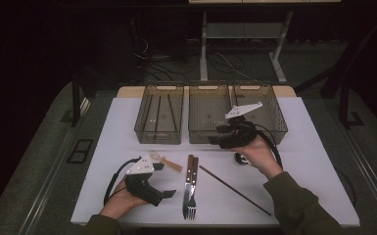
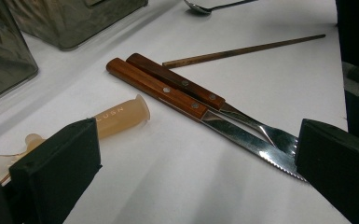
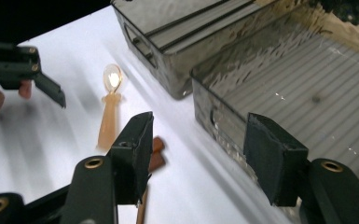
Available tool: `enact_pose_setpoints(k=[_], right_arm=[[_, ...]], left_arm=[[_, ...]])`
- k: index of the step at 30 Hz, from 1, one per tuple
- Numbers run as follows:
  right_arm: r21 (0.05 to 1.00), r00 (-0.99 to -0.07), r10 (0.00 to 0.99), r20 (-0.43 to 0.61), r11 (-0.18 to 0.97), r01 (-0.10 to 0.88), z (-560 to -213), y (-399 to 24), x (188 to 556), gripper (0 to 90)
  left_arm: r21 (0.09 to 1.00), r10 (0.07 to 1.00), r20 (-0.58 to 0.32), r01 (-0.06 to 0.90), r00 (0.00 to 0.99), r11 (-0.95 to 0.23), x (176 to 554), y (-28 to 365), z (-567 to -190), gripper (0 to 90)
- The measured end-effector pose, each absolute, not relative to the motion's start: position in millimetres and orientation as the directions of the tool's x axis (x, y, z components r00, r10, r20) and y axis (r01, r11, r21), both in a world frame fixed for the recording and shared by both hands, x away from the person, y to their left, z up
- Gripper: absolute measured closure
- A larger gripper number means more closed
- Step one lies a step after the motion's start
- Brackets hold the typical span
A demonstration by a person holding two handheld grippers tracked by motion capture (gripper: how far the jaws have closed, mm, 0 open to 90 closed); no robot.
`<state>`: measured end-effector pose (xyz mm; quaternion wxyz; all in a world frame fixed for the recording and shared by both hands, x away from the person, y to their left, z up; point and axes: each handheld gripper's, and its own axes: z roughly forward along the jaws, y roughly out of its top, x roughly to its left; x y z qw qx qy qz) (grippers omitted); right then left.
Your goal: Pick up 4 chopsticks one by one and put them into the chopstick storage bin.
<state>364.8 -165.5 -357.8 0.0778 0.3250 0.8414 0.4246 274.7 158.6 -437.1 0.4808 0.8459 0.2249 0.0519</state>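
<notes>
My left gripper, jaws apart and empty, faces the wood-handled steel knife at frame centre: rigid, slick blade, so I'd grip its riveted handle.

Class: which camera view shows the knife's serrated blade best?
The left gripper view: the knife lies close, its wooden handle, rivets and saw-toothed edge clear beside the fork. The high view shows the knife small, teeth unreadable. The right gripper view shows just two brown handle ends.

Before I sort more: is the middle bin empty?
Apparently empty: the middle bin shows only its bare ribbed floor.
</notes>
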Motion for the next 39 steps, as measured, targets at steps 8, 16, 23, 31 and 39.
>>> enact_pose_setpoints(k=[8, 16, 23, 31, 39], right_arm=[[0.764, -0.786, 0.602, 0.142, 0.438, 0.474, -368, -184, 338, 42.3], [0.755, -0.786, 0.599, 0.154, 0.442, 0.485, -384, -206, 312, 42.2], [0.738, -0.794, 0.585, 0.164, 0.462, 0.492, -402, -222, 292, 44.5], [0.699, -0.798, 0.574, 0.185, 0.494, 0.517, -416, -232, 274, 52.5], [0.666, -0.806, 0.571, 0.154, 0.542, 0.512, -426, -228, 260, 65.4]], left_arm=[[0.835, 0.435, -0.127, 0.333, 0.891, -0.438, 275, 159, -437, 0.0], [0.834, 0.441, -0.127, 0.337, 0.888, -0.438, 275, 160, -437, 0.0], [0.836, 0.444, -0.13, 0.339, 0.887, -0.432, 274, 160, -437, 0.0], [0.833, 0.442, -0.122, 0.334, 0.889, -0.441, 274, 159, -437, 0.0], [0.831, 0.443, -0.119, 0.334, 0.889, -0.445, 274, 160, -437, 0.0]])
